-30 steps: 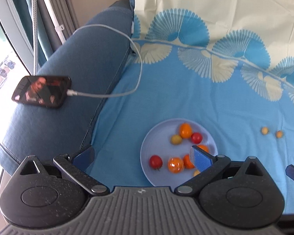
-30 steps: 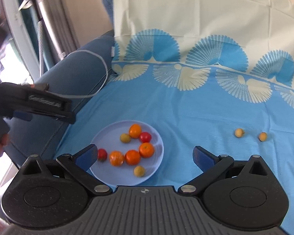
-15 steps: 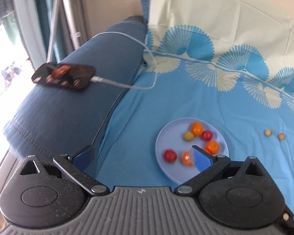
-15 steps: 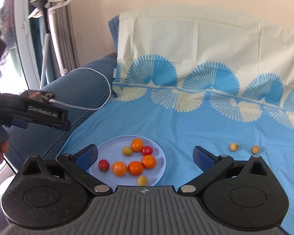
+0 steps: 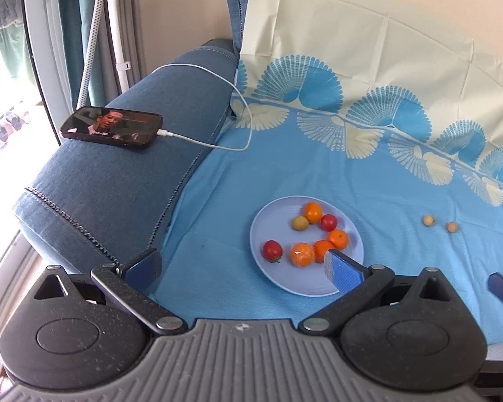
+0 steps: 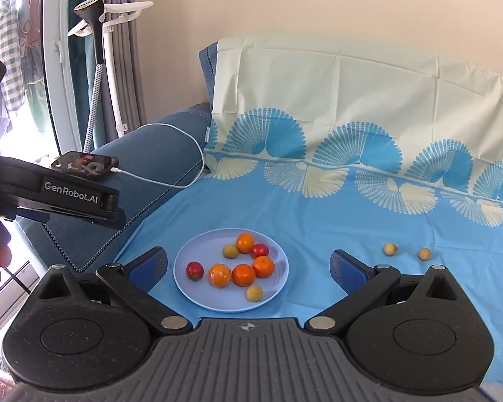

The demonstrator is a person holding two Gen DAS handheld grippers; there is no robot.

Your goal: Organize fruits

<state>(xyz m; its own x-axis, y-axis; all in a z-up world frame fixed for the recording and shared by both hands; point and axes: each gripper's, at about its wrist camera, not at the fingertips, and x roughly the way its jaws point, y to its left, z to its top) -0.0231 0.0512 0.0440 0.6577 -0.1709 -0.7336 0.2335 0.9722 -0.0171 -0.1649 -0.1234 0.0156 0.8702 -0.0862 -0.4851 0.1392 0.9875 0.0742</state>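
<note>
A pale blue plate lies on the blue sheet and holds several small fruits: oranges, red tomatoes and yellowish ones. It also shows in the left wrist view. Two small loose fruits lie on the sheet right of the plate, also in the left wrist view. My left gripper is open and empty, held above the plate's near-left side. My right gripper is open and empty, above the plate's near edge.
A phone with a white cable lies on the dark blue armrest at left. A cream and blue cloth covers the backrest. A garment steamer stand and a window are at far left.
Both grippers have drawn back and risen, so the plate and loose fruits look smaller and more of the wall and backrest shows. Both stay open.
</note>
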